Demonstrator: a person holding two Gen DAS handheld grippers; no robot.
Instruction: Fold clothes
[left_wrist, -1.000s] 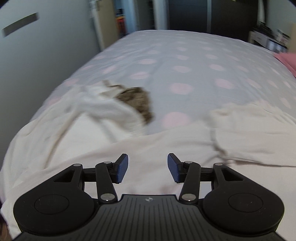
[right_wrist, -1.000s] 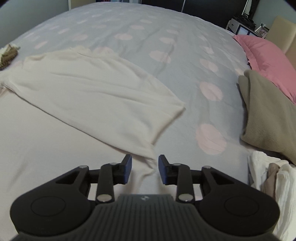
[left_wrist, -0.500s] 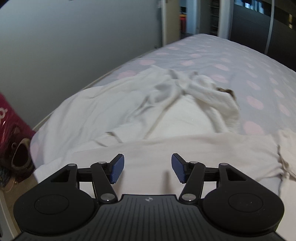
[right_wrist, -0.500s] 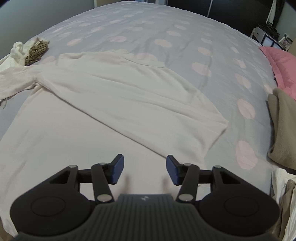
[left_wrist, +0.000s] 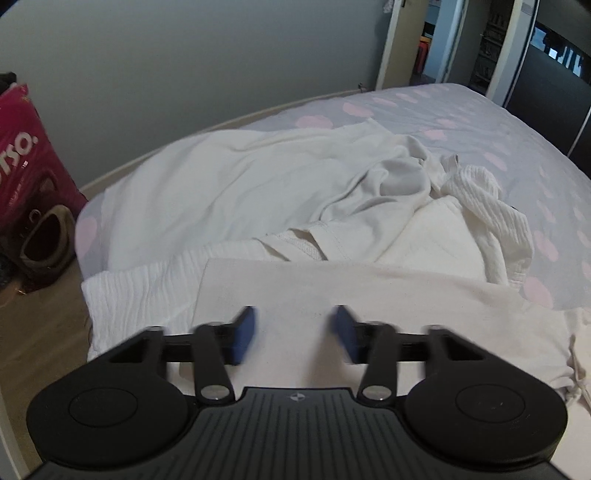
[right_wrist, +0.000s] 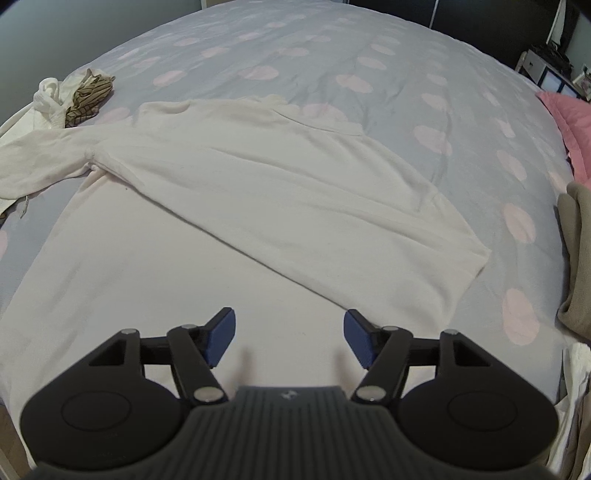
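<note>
A cream long-sleeved shirt (right_wrist: 258, 206) lies spread on the bed, its right sleeve folded diagonally across the body toward the lower right. My right gripper (right_wrist: 289, 334) hovers open over the shirt's lower part, nothing between its fingers. In the left wrist view the shirt's other sleeve (left_wrist: 369, 291) stretches across just beyond my left gripper (left_wrist: 293, 334), which is open and empty above the cuff end. A heap of white garments (left_wrist: 332, 192) lies behind that sleeve near the bed's edge.
The grey bedspread (right_wrist: 332, 48) has pink dots. A brown striped garment (right_wrist: 88, 98) lies at the far left with white cloth. A beige blanket (right_wrist: 578, 258) and pink pillow (right_wrist: 569, 110) sit at right. Beside the bed are a red bag (left_wrist: 26, 155) and a shoe (left_wrist: 46, 240) on the floor.
My left gripper has swung left to the sleeve's cuff end near the bed edge. My right gripper has opened wider and pulled back over the shirt.
</note>
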